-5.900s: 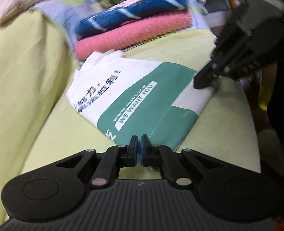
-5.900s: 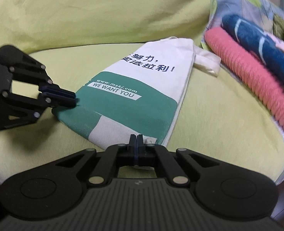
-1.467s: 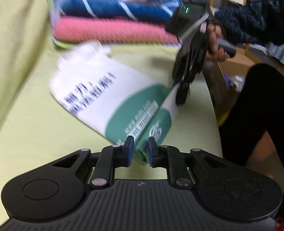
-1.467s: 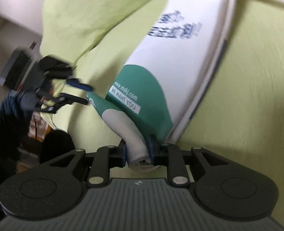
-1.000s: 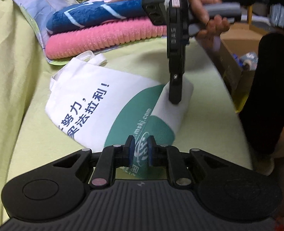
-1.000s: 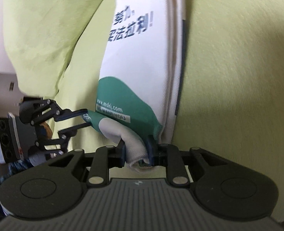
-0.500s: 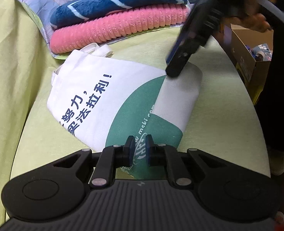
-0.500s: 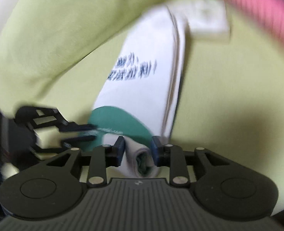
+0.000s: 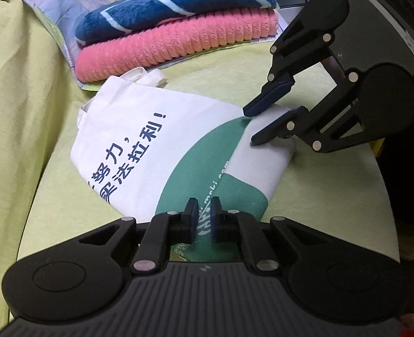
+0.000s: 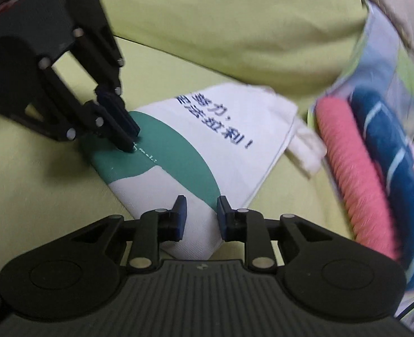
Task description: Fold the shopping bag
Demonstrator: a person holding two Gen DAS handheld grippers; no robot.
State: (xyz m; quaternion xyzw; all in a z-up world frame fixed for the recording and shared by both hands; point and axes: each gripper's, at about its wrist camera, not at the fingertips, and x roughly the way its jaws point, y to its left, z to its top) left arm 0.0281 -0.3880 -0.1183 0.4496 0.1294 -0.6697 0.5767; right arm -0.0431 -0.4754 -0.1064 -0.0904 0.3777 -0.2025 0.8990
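The white and green shopping bag (image 9: 156, 151) lies folded on the yellow-green sofa seat, blue Chinese lettering up, handles toward the towels. My left gripper (image 9: 204, 216) has its jaws slightly apart, around the bag's near green corner. In the right wrist view the bag (image 10: 195, 151) shows too, and my left gripper (image 10: 129, 140) rests on its green part. My right gripper (image 10: 199, 214) is open over the bag's white folded corner; from the left view my right gripper (image 9: 251, 125) hovers open at the far corner.
A pink ribbed towel (image 9: 162, 47) and a blue patterned towel (image 9: 178, 8) are stacked on a checked cloth behind the bag. The sofa backrest (image 10: 221, 19) rises along one side. The seat's edge (image 9: 381, 185) drops off at the right.
My right gripper has opened and let go of the folded corner, which now lies flat. My left gripper's jaws have parted a little around the green corner.
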